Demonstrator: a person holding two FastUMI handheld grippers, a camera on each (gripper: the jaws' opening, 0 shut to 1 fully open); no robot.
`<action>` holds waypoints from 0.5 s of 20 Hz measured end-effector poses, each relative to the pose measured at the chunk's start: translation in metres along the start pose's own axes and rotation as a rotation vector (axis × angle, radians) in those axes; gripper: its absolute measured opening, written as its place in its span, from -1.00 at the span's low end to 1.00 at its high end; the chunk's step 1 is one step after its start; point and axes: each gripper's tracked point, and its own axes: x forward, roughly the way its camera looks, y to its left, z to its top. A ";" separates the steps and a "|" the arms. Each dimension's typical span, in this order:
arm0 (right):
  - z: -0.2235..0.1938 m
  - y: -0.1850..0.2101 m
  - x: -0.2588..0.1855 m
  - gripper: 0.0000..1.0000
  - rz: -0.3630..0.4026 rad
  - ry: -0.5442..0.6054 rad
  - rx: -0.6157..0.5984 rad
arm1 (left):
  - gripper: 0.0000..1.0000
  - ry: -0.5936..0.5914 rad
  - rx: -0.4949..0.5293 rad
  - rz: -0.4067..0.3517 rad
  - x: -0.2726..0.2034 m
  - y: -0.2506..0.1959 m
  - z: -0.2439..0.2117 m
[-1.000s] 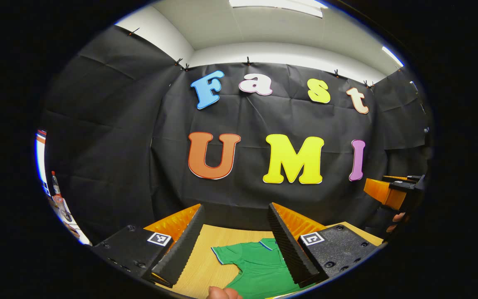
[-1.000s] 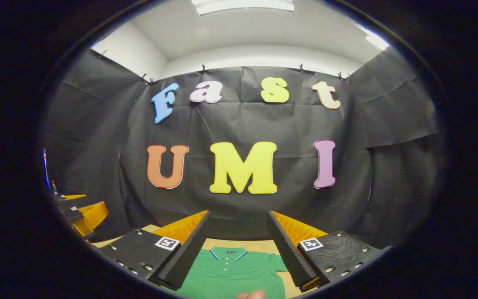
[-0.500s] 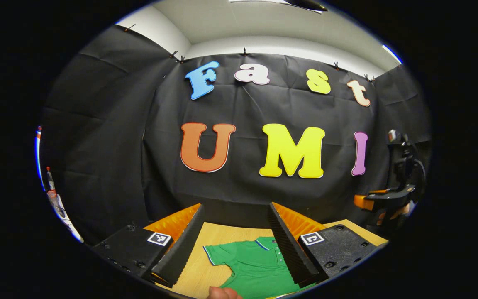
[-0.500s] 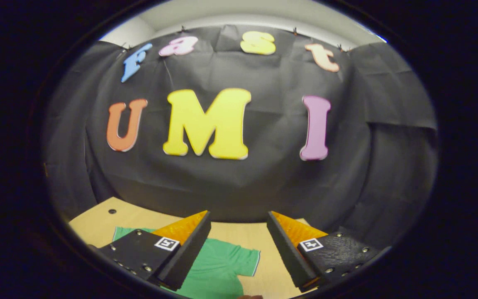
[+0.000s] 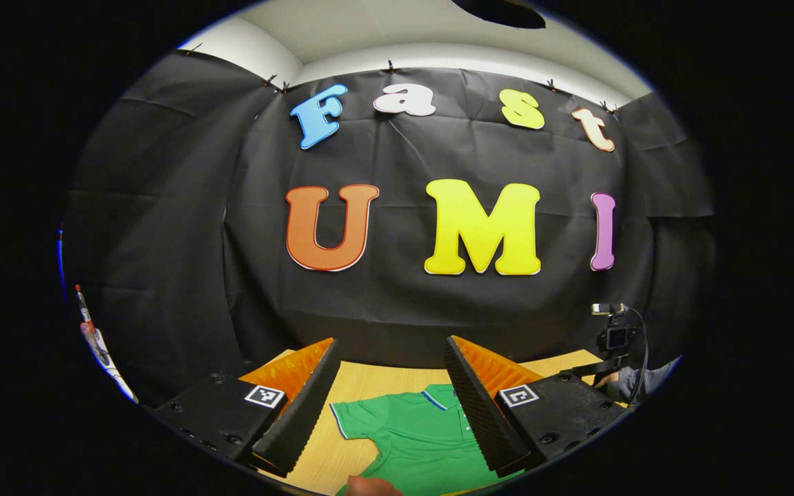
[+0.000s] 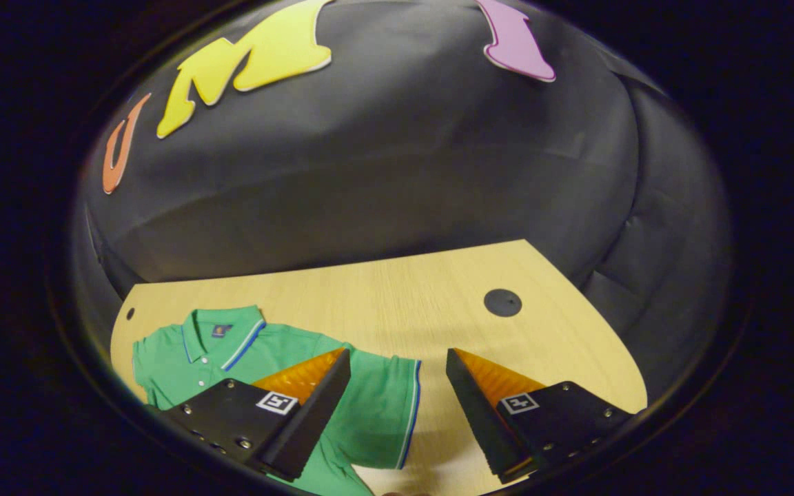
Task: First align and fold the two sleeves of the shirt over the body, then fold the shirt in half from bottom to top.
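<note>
A green polo shirt [image 6: 245, 362] is lying flat on a light wooden tabletop [image 6: 397, 296] inside a booth draped in black cloth, its collar trimmed with blue and white stripes and pointing toward the back wall. In the right gripper view, the right claw [image 6: 397, 406] is hovering above the shirt's short sleeve [image 6: 390, 406], its two fingers spread wide and gripping nothing; the sleeve's striped cuff is sitting in the gap between them, while one finger [image 6: 307, 413] is overlapping the shirt's shoulder and the other is hanging over bare wood. A round dark hole [image 6: 502, 302] is marking the tabletop well away from the shirt, and a smaller one [image 6: 129, 313] is showing just beside the collar near the tabletop's far left corner.

In the left gripper view, the left claw [image 5: 390, 406] is likewise standing spread apart and empty, held above the near side of the tabletop [image 5: 369, 379], with the shirt [image 5: 411, 441] and its other sleeve [image 5: 352, 420] framed between the fingers. A fingertip of the person [image 5: 368, 486] is peeking in at the bottom edge. Farther off at the right of that view, a small camera on a stand [image 5: 614, 337] is sitting beyond the tabletop, against the black cloth.
</note>
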 end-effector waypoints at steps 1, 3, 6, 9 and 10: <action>-0.004 0.000 0.012 0.82 -0.005 0.014 -0.005 | 0.94 0.006 0.003 -0.003 0.002 -0.002 -0.002; -0.013 -0.002 0.028 0.82 -0.019 0.042 -0.029 | 0.94 0.024 0.009 -0.007 0.007 -0.007 -0.009; -0.028 -0.002 0.044 0.82 -0.034 0.076 -0.077 | 0.94 0.050 0.016 -0.013 0.010 -0.011 -0.017; -0.030 0.001 0.048 0.40 -0.008 0.127 -0.048 | 0.94 0.067 0.015 -0.020 0.012 -0.015 -0.023; -0.036 0.002 0.049 -0.03 0.005 0.096 -0.028 | 0.94 0.070 0.015 -0.024 0.012 -0.015 -0.024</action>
